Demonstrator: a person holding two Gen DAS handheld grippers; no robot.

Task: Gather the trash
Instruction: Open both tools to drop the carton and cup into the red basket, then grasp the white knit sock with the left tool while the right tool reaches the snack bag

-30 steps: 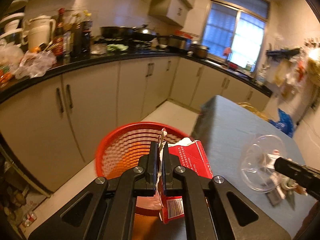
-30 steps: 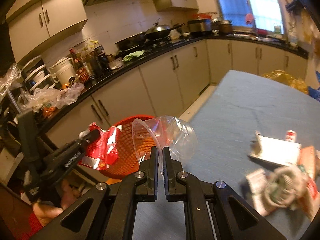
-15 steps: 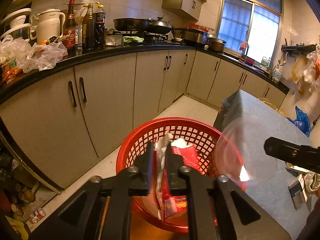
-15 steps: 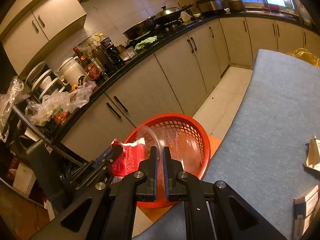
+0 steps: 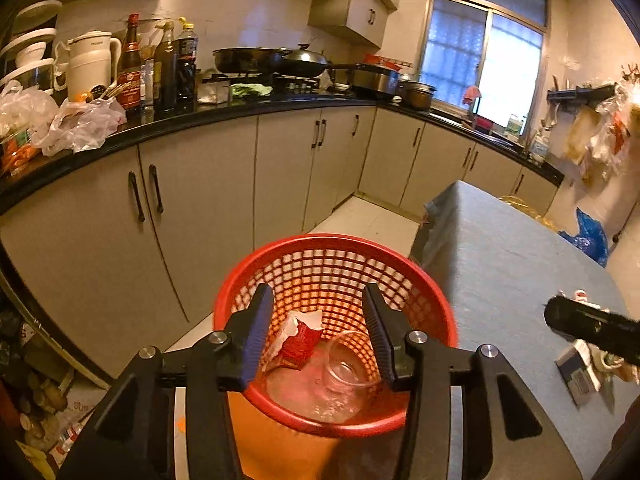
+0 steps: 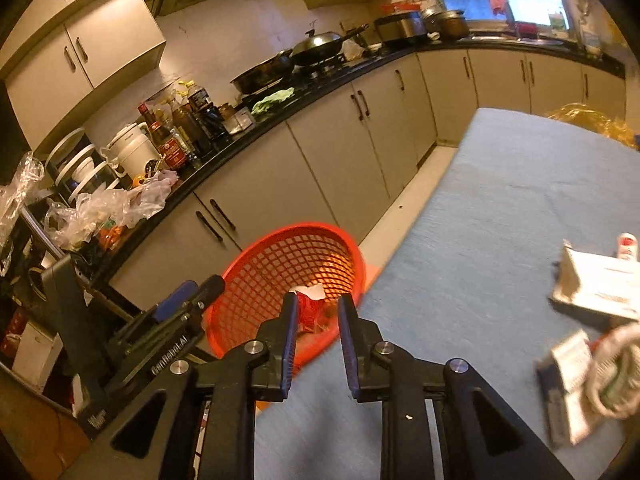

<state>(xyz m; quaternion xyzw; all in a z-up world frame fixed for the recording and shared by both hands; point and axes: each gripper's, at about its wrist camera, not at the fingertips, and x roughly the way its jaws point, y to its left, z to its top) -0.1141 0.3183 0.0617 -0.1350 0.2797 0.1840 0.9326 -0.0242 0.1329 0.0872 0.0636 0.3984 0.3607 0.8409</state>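
A red mesh basket [image 5: 332, 264] stands on the floor beside the grey table [image 5: 500, 248]; it also shows in the right wrist view [image 6: 280, 256]. Inside lie a red carton [image 5: 300, 342] and a clear plastic cup [image 5: 346, 372]; the carton also shows in the right wrist view [image 6: 310, 308]. My left gripper [image 5: 316, 320] is open and empty right above the basket. My right gripper [image 6: 318, 316] is open and empty over the table edge next to the basket; its tip shows in the left wrist view [image 5: 592, 328]. More trash lies on the table: a white box [image 6: 600, 284] and crumpled packets [image 6: 592, 376].
Beige cabinets [image 5: 200, 200] under a black counter [image 5: 240, 114] run behind the basket, crowded with bottles [image 5: 168, 68], a kettle [image 5: 90, 64], pans [image 5: 280, 60] and plastic bags [image 5: 76, 124]. A blue bag [image 5: 592, 236] lies beyond the table.
Both grippers opened over the basket. The left let go of the red carton and the right let go of the clear cup; both now lie in the basket. The right gripper drew back.
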